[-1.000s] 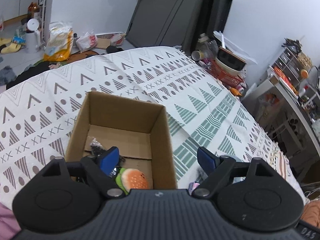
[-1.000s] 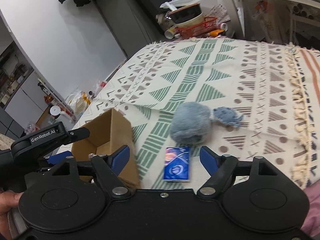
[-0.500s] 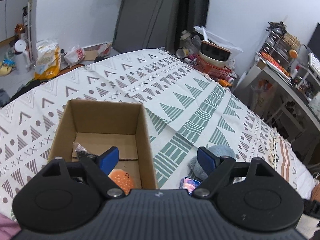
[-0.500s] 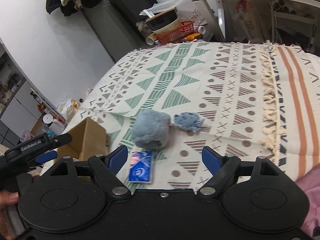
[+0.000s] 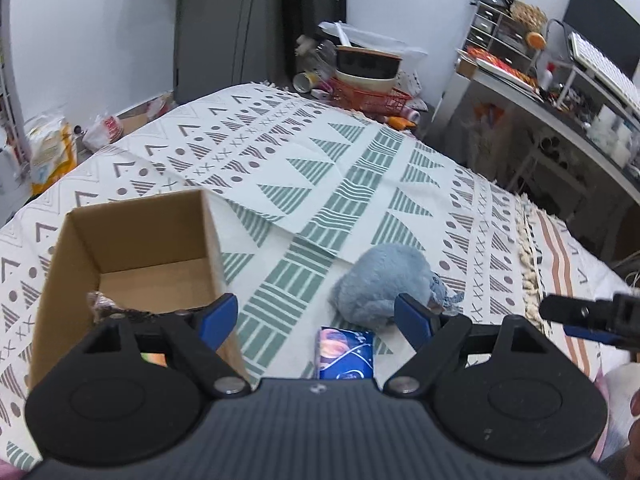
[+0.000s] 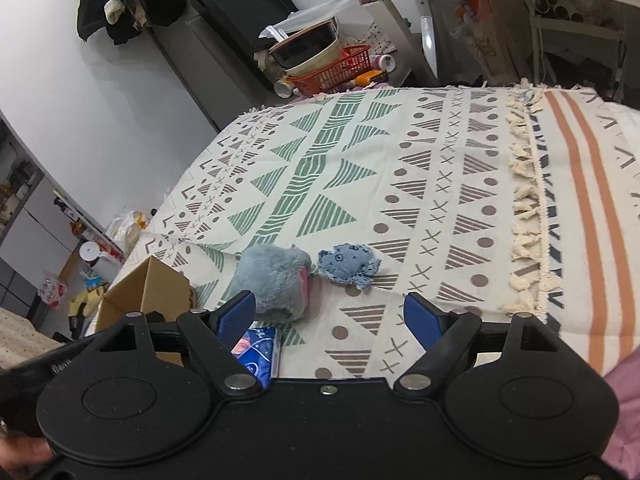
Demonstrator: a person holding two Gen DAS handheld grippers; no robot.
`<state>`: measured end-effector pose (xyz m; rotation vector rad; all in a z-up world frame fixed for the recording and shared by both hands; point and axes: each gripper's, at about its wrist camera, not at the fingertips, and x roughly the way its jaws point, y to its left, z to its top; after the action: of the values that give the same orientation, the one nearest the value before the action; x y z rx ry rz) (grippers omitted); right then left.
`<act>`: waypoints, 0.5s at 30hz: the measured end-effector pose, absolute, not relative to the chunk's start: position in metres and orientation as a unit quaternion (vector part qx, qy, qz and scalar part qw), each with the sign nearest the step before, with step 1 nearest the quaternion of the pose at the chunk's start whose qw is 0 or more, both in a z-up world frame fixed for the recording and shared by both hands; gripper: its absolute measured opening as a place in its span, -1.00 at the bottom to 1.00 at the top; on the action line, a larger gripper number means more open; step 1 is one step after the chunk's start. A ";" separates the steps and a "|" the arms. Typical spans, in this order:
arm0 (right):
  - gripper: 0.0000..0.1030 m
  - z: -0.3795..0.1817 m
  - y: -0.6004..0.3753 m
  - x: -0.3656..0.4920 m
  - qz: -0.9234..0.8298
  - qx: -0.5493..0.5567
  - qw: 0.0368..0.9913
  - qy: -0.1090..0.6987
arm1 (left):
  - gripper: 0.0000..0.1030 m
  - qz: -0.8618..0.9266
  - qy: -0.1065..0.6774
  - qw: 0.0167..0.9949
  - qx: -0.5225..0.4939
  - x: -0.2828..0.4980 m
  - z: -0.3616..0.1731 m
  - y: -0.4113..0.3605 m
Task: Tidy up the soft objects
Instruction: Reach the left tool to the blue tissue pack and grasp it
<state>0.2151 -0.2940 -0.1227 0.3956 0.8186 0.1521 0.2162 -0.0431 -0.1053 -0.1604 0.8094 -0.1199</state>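
The left gripper (image 5: 316, 316) and the right gripper (image 6: 330, 316) both had their fingers wide apart and held nothing. The blue plush toy (image 5: 382, 284) lay on the patterned blanket (image 6: 420, 168), beside the cardboard box (image 5: 132, 236). A blue packet (image 5: 346, 354) lay just before the toy, and a small denim piece (image 6: 348, 264) was just beside it.

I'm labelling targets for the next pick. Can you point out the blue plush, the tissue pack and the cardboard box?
Blue plush (image 5: 380, 284), left wrist view, middle of its furry body.
Tissue pack (image 5: 346, 354), left wrist view, centre of its printed top face.
Cardboard box (image 5: 138, 218), left wrist view, inner face of its far wall.
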 end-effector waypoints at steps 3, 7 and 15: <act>0.57 -0.129 -0.296 0.219 0.074 0.198 0.894 0.395 | 0.64 -0.062 0.391 0.916 -0.065 0.216 -0.109 -0.053; 0.57 -0.140 -0.303 0.223 0.066 0.212 0.892 0.394 | 0.63 -0.066 0.408 0.910 -0.043 0.220 -0.121 -0.068; 0.56 -0.158 -0.312 0.231 0.056 0.224 0.893 0.388 | 0.62 -0.081 0.436 0.896 -0.011 0.229 -0.144 -0.098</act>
<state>0.2310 -0.3117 -0.1580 0.4639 0.8041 0.1169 0.2287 -0.0979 -0.1437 -0.0236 0.9031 -0.1681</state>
